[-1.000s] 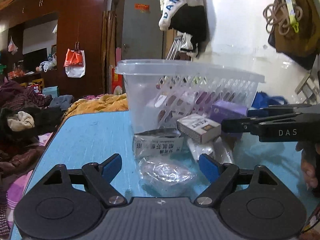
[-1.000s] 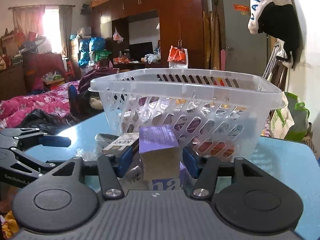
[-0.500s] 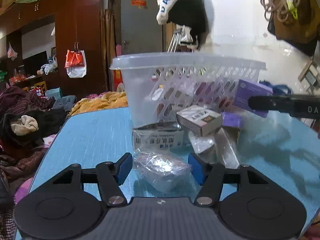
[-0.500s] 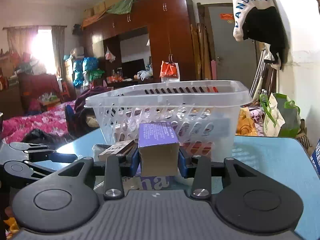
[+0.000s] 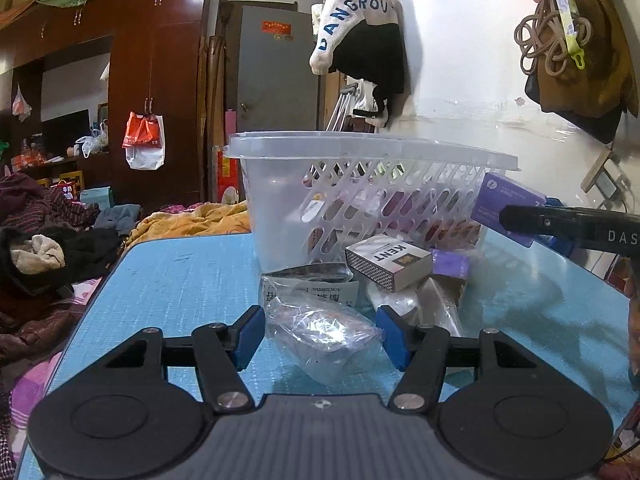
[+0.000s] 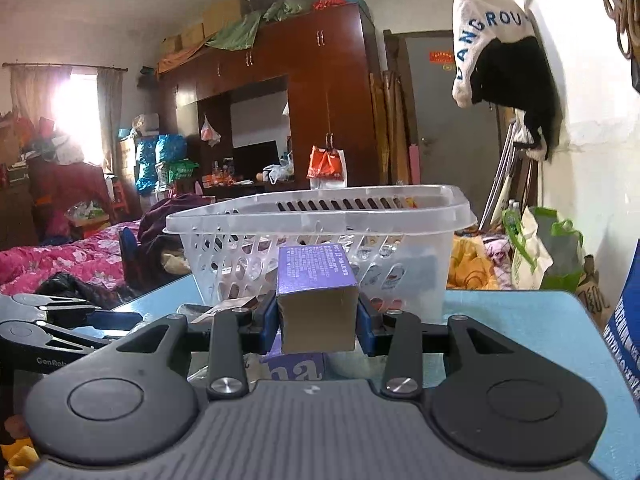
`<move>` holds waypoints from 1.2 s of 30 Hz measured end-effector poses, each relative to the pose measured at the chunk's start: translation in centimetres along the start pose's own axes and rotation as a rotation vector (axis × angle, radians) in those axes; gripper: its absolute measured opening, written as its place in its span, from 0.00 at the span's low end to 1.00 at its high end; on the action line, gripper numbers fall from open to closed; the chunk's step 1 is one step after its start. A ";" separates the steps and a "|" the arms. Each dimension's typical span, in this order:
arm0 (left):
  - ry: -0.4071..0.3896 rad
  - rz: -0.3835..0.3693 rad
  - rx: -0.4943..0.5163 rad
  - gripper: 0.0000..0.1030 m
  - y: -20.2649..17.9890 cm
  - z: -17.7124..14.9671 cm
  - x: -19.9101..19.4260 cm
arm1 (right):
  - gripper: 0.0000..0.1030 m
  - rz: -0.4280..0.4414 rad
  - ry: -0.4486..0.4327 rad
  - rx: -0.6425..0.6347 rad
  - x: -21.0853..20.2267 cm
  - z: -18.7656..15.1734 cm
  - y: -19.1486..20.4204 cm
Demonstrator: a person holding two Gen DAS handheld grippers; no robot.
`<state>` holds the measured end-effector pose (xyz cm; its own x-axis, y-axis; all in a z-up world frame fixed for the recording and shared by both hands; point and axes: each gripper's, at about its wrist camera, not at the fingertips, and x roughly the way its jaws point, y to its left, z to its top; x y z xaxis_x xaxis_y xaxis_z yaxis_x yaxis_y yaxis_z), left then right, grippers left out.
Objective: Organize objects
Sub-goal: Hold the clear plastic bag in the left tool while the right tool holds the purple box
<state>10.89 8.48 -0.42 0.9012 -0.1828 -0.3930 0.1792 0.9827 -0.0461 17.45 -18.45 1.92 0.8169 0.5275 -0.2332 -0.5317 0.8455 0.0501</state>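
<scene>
Where the blue table (image 5: 168, 276) meets the wall, one clear slotted basket (image 5: 360, 192) stands, its contents blurred. Before it lie one KENT box (image 5: 388, 262), one foil packet (image 5: 308, 286), one clear bag (image 5: 324, 334). Left gripper (image 5: 322, 338): pads pressed against the bag. Right gripper (image 6: 316, 316): clamped on one purple box (image 6: 316, 296), raised beside the basket.

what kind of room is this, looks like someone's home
Most likely a lived-in, cluttered bedroom: a bed with a floral cover, a tall wooden wardrobe with bundles on top, and clothes hung on the wall.
</scene>
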 end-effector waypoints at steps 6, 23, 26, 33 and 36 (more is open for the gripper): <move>-0.016 -0.003 -0.007 0.63 0.2 0.0 -0.2 | 0.41 0.001 -0.007 0.001 -0.1 0.0 0.1; -0.061 -0.018 -0.020 0.63 0.5 -0.3 -0.8 | 0.42 0.003 -0.014 0.005 -0.2 0.0 0.0; -0.063 -0.018 -0.021 0.63 0.6 -0.3 -0.9 | 0.41 0.004 -0.011 0.004 -0.2 -0.1 0.0; -0.091 -0.013 -0.031 0.63 0.7 -0.4 -1.2 | 0.41 -0.001 -0.015 0.001 -0.3 -0.1 0.2; -0.124 0.005 -0.024 0.63 0.5 -0.5 -1.7 | 0.41 -0.002 -0.031 -0.002 -0.6 -0.1 0.3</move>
<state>9.24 9.26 -0.25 0.9443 -0.1783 -0.2767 0.1661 0.9838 -0.0672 16.81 -18.54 1.95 0.8244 0.5285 -0.2029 -0.5308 0.8462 0.0476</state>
